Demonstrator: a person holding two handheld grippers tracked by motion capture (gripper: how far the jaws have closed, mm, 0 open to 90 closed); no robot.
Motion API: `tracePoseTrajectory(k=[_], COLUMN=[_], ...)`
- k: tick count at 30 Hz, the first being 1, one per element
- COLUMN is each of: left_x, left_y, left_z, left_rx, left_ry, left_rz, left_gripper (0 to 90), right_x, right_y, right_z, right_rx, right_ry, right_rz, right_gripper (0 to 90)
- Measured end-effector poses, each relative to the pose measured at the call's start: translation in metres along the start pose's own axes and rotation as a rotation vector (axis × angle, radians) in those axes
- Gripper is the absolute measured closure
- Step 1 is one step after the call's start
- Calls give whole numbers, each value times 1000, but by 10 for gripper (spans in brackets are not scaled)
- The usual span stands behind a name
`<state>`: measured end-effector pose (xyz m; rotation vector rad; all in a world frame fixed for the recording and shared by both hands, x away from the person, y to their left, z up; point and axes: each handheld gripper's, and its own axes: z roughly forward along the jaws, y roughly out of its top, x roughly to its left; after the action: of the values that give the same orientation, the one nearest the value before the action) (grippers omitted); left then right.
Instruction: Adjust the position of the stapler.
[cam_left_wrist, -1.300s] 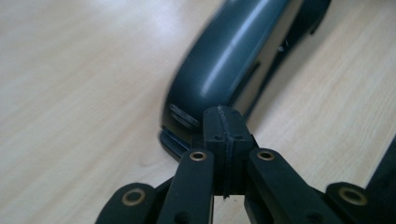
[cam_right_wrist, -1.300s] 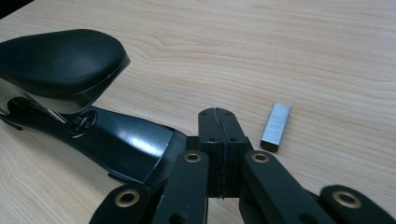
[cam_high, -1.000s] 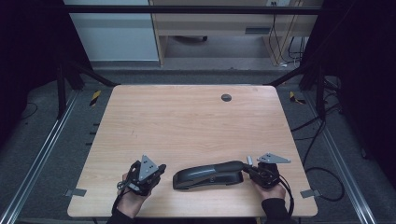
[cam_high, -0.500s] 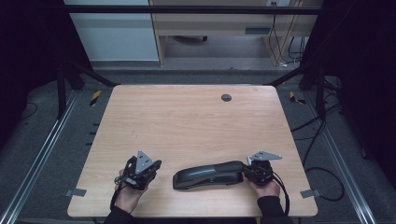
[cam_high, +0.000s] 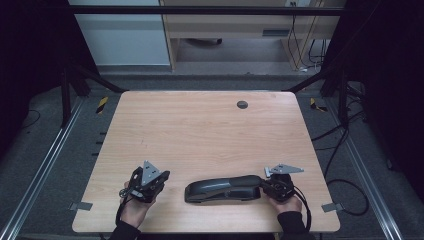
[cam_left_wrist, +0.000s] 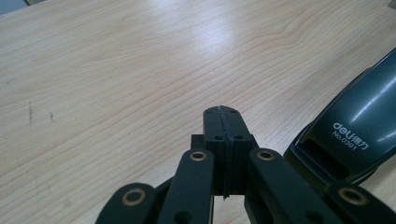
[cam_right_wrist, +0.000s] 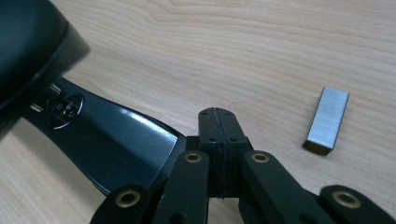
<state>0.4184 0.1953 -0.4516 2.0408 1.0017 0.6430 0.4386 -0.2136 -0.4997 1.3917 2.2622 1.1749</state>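
Note:
A long black stapler (cam_high: 222, 188) lies flat near the table's front edge, between my two grippers. My left gripper (cam_high: 163, 177) rests on the wood to its left, jaws shut with nothing between them. In the left gripper view the closed tips (cam_left_wrist: 223, 119) point across bare wood, and the stapler's front end (cam_left_wrist: 350, 135) sits just to their right. My right gripper (cam_high: 272, 182) sits at the stapler's right end, also shut and empty. In the right gripper view its tips (cam_right_wrist: 217, 122) lie beside the stapler's glossy base (cam_right_wrist: 107, 140). A small metal block of staples (cam_right_wrist: 327, 120) lies to the right.
The wooden table (cam_high: 200, 130) has a round cable hole (cam_high: 242, 104) near its far edge. A person's hands hold both grippers at the front edge. Cables trail off the right side (cam_high: 345, 185). Metal rails run along the floor on both sides.
My left gripper has shifted slightly left, away from the stapler. The right gripper and the stapler have stayed put.

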Motion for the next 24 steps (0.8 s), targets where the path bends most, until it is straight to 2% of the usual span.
tracePoseTrajectory(k=[8,11,12,13,14,16,17,19,21,23,24], left_x=[1,2,2,1,1,0,0,-1,-2,-3,-4], left_y=[0,0,1,2,3,6,7,10,14,19,20], left_z=[-2,-2,-1,-1,-1,0,0,0,0,-2,-3], left_rx=[-8,-9,-7,-8,-10,-14,-14,-19,-25,-32,-36], left_ry=[5,6,9,12,19,32,39,46,49,56,56], left_rz=[0,4,7,10,11,21,25,30,31,46,49], left_gripper=[894,854,808,777,777,712,658,626,568,510,487], right_x=[5,6,6,5,5,0,-5,-7,-11,-16,-18], right_y=[-4,-3,-2,-2,-2,-2,-3,-4,-5,-5,-6], right_z=[-5,-6,-12,-16,-16,-24,-29,-32,-37,-40,-43], right_rx=[8,-12,-61,-86,-86,-121,-141,-142,-145,-132,-142], right_ry=[3,-17,-46,-56,-56,-100,-134,-151,-196,-243,-260], right_rz=[-6,-28,-30,-27,-27,-31,-18,-14,-10,-15,1], right_gripper=[900,900,881,837,837,773,686,661,536,482,447])
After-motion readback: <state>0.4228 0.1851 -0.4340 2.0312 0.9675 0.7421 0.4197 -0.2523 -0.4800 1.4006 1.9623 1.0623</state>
